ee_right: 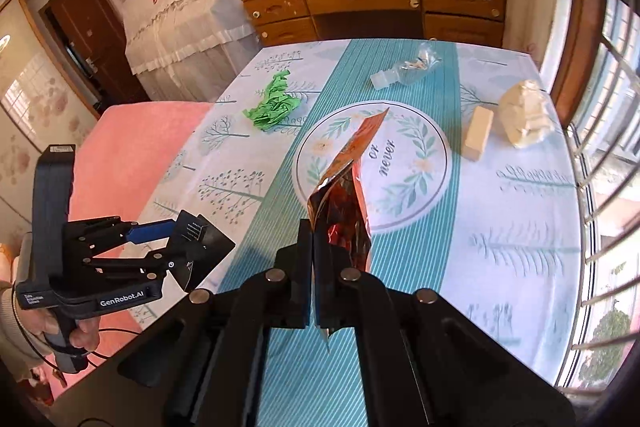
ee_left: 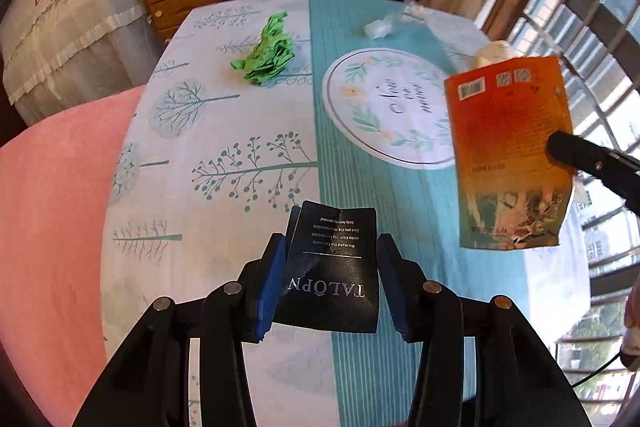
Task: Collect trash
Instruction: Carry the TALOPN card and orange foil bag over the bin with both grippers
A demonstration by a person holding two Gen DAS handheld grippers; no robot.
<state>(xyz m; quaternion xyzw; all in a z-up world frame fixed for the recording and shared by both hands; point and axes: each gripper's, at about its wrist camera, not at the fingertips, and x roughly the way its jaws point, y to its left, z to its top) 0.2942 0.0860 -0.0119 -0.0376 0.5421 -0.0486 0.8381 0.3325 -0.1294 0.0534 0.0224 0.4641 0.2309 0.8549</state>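
Left tongs (ee_left: 332, 267) clamped on black card (ee_left: 334, 267), lower centre, above the table (ee_left: 240, 131). Right tongs (ee_right: 316, 287) pinched on orange pouch (ee_right: 344, 203), mid-frame. Green paper (ee_left: 268, 53) upper left.

wooden dresser (ee_right: 376, 7) at back — barred window (ee_right: 608, 107) right | sunlit

I am holding a black card (ee_left: 334, 267) between my left gripper's (ee_left: 332, 279) blue pads, above a tree-patterned tablecloth (ee_left: 224, 155). To the right, an orange pouch (ee_left: 508, 147) is hanging from the right gripper's black tip (ee_left: 560, 143). Crumpled green paper (ee_left: 268, 55) is lying beyond.
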